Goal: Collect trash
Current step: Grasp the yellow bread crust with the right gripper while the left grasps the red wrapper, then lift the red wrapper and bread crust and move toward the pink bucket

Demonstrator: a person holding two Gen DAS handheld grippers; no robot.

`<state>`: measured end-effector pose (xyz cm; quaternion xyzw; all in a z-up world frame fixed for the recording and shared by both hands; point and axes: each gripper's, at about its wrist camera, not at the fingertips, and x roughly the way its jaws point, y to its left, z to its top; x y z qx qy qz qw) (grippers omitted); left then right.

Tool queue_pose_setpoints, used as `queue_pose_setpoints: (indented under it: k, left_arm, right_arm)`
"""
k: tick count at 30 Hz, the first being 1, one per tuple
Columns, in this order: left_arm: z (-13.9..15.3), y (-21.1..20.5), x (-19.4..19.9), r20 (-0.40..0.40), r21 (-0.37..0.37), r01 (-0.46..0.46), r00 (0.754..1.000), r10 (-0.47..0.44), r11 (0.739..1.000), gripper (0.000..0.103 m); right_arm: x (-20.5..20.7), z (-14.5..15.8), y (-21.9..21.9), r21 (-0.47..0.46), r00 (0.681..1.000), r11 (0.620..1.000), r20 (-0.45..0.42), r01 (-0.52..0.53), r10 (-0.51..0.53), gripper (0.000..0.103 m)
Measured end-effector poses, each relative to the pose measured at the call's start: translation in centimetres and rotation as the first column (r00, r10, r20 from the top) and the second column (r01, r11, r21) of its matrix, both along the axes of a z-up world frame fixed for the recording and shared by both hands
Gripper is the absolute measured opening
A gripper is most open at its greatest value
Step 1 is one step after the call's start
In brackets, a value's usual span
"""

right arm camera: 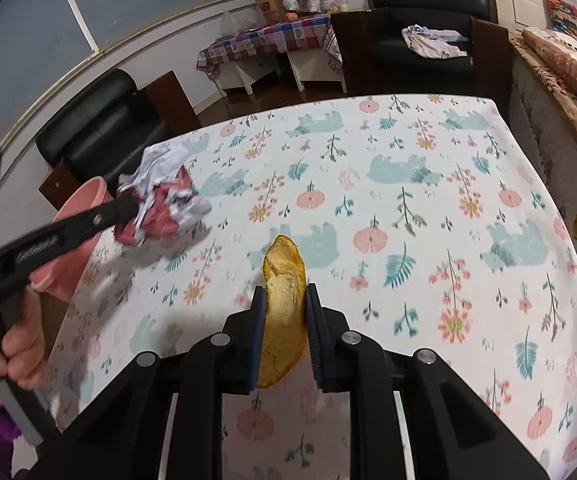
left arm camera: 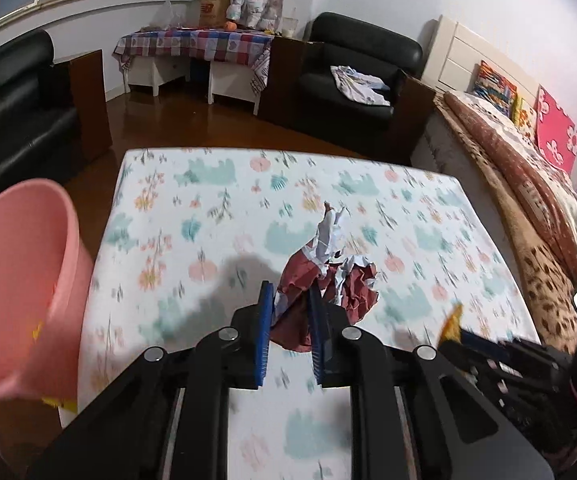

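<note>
Crumpled red-and-white wrapper (left arm camera: 324,280) pinched in the left gripper (left arm camera: 291,334), lifted off the floral tabletop (left arm camera: 208,216). Yellow peel-like scrap (right arm camera: 282,312) clamped in the right gripper (right arm camera: 285,338), also above the cloth. Best carried left, each over the pink bucket (left arm camera: 20,280) just beside the tabletop's left edge, and let go only once past the rim; wrapper first, being nearer. Loose wrapper folds likely to snag the rim. 2 grippers converging on 1 opening: risk of bumping. Black armchair (left arm camera: 352,80) and bed (left arm camera: 528,184) well apart.
</note>
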<state>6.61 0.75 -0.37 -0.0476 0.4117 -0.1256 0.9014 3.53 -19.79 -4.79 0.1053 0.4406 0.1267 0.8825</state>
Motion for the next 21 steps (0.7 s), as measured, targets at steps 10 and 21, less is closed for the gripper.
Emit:
queue_pose_setpoints:
  k: [10,21]
  left_arm:
    - [-1.3,-1.5,-5.1,-0.020,-0.014,0.028,0.999,-0.028,1.000,0.017]
    - [-3.0,-2.4,-7.2,-0.054,-0.025,0.079,0.995,-0.080,0.997,0.017]
  right_arm:
    - [-2.9,-0.2,0.1,-0.011,1.000,1.000,-0.006,-0.003,0.003,0.020]
    - [-5.5,1.5,3.4,0.062,0.992,0.991,0.057,-0.119,0.115,0.021]
